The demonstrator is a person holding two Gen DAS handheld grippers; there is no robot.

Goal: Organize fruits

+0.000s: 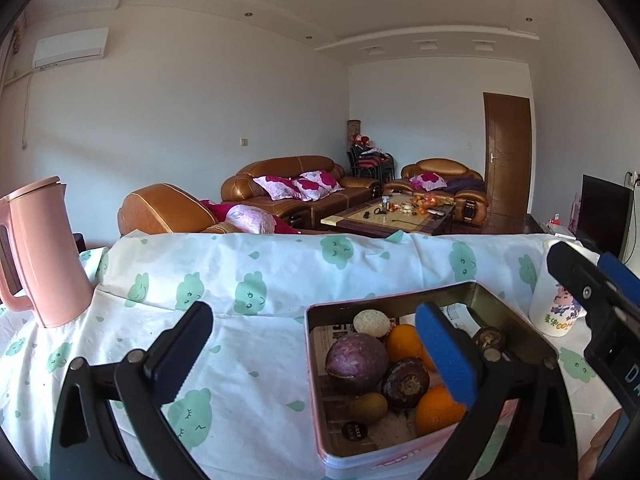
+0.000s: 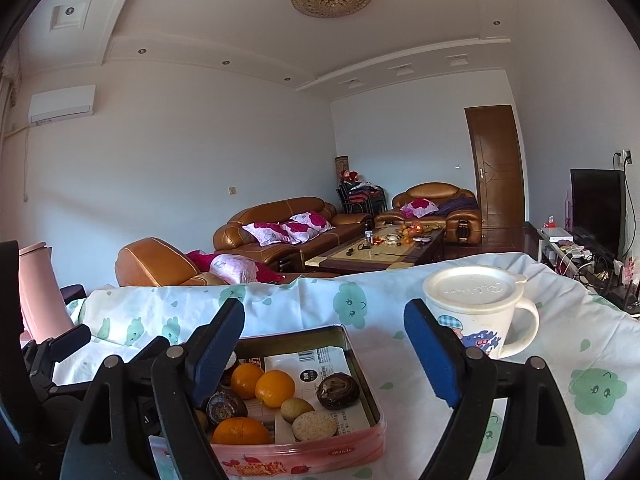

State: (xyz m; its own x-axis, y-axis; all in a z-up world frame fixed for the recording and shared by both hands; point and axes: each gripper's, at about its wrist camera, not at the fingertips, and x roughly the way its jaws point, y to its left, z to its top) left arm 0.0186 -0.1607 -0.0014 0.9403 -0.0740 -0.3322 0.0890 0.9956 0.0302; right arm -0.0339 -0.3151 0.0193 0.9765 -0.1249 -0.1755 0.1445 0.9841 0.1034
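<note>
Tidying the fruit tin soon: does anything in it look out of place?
Yes: a pale round biscuit-like disc lies among the oranges in the tin; it does not look like fruit.

Pink tin (image 2: 360,446) holds orange fruits (image 2: 274,388). The white tablecloth (image 1: 248,344) has a green cloud pattern. The kettle (image 1: 44,256) left of the left tool is pink.
</note>
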